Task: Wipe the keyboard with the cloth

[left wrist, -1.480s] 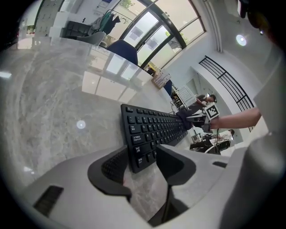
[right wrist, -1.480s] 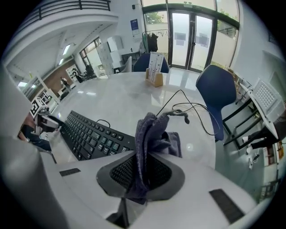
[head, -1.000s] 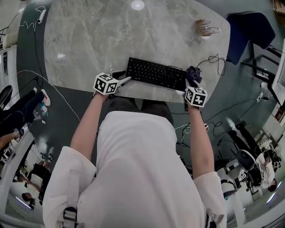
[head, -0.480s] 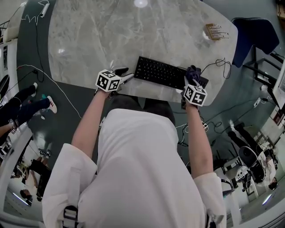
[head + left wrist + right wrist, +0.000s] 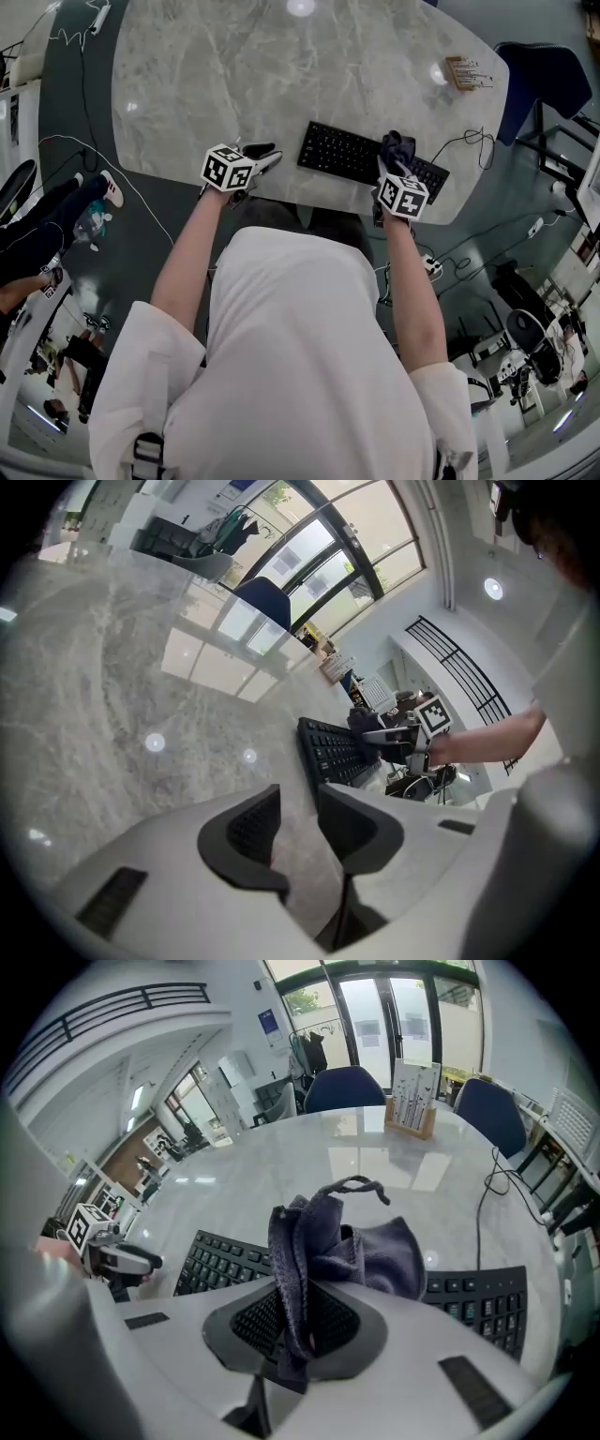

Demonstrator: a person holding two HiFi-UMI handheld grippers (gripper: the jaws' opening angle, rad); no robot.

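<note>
Head view: we're looking steeply down at a grey marble table [image 5: 281,75], with both our grippers out over its near edge.
Keyboard: the black keyboard [image 5: 361,155] lies slanted just inside the table's near edge, toward the near right corner.
Cloth: the dark purple-grey cloth [image 5: 323,1232] is bunched up over the right-hand part of the keyboard. We honestly can't tell if it's pressing on the keys.
Right gripper: our right gripper [image 5: 298,1321] is clamped on the cloth. A fold is pinched between the black pads and the rest flops out in front, above the keys.
Left gripper: our left gripper [image 5: 298,829] is at the near edge, left of the keyboard and clear of it. Its jaws have just been closing, but there's a gap between the pads with nothing in it, just bare marble showing through.
Extras: a little wooden holder [image 5: 466,72] with cards stands at the far right corner. A black cable [image 5: 464,142] trails off the right edge by the keyboard, and a blue chair [image 5: 539,66] sits beyond that edge.
</note>
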